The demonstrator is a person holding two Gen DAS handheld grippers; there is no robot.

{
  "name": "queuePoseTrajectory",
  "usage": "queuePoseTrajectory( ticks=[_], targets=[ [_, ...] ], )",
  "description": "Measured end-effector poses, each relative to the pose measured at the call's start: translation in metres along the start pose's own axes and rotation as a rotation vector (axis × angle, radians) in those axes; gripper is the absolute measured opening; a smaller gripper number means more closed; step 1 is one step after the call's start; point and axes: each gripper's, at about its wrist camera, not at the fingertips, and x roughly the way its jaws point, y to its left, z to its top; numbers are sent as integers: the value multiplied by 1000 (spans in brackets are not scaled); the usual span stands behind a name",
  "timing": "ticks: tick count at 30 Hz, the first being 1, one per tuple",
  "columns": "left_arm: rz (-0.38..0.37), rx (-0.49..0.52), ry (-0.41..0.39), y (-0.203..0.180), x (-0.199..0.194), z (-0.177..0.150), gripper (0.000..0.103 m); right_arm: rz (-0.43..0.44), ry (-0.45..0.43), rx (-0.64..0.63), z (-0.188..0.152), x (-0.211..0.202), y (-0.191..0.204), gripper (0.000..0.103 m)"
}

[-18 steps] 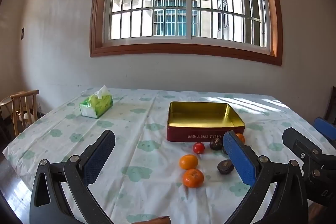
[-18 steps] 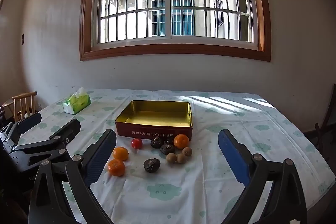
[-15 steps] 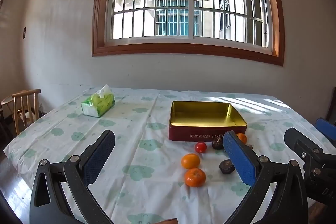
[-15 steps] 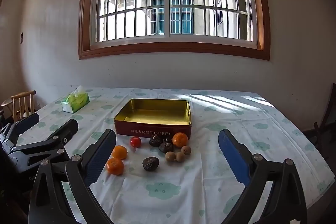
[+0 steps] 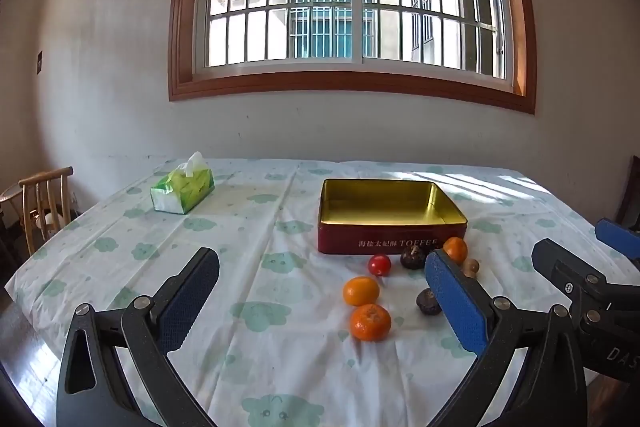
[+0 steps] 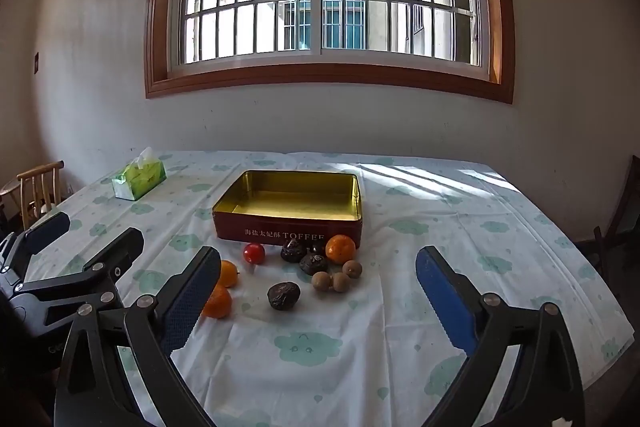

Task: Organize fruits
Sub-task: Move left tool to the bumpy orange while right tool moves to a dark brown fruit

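Observation:
An open red toffee tin (image 5: 392, 241) (image 6: 288, 233) with a gold, empty inside stands on the table. In front of it lie loose fruits: three oranges (image 6: 340, 249) (image 5: 361, 291) (image 5: 370, 321), a red tomato (image 6: 254, 253) (image 5: 379, 264), dark wrinkled fruits (image 6: 283, 295) (image 5: 428, 301) and small brown round ones (image 6: 331, 281). My left gripper (image 5: 322, 299) is open and empty, short of the fruits. My right gripper (image 6: 318, 297) is open and empty, above the table near the fruits. Each gripper shows at the edge of the other's view.
A green tissue box (image 5: 182, 189) (image 6: 139, 179) sits at the far left of the table. The tablecloth (image 6: 440, 211) is white with green cloud prints. A wooden chair (image 5: 40, 203) stands left of the table; a wall with a barred window is behind.
Both grippers have risen and drawn back slightly, so the tin and fruits sit a little lower and farther in view. Both stay open and empty.

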Motion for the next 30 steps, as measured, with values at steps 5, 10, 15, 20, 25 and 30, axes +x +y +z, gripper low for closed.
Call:
queuePoseTrajectory(
  ticks=[5,10,15,20,25,30],
  targets=[
    [-28,27,57,-1,11,-10,102,15,50,15,-8,9,-4,97],
    [-49,53,105,-1,20,-23,102,50,96,27,-17,17,-8,92],
    [-64,63,139,-2,28,-29,102,74,144,38,-26,27,-10,82],
    [-82,52,161,1,35,-33,102,91,184,32,-31,35,-13,66],
    [-109,51,202,3,45,-37,95,96,214,50,-38,44,-18,61],
    [-136,36,263,4,61,-40,86,104,263,60,-47,56,-21,53]
  ],
)
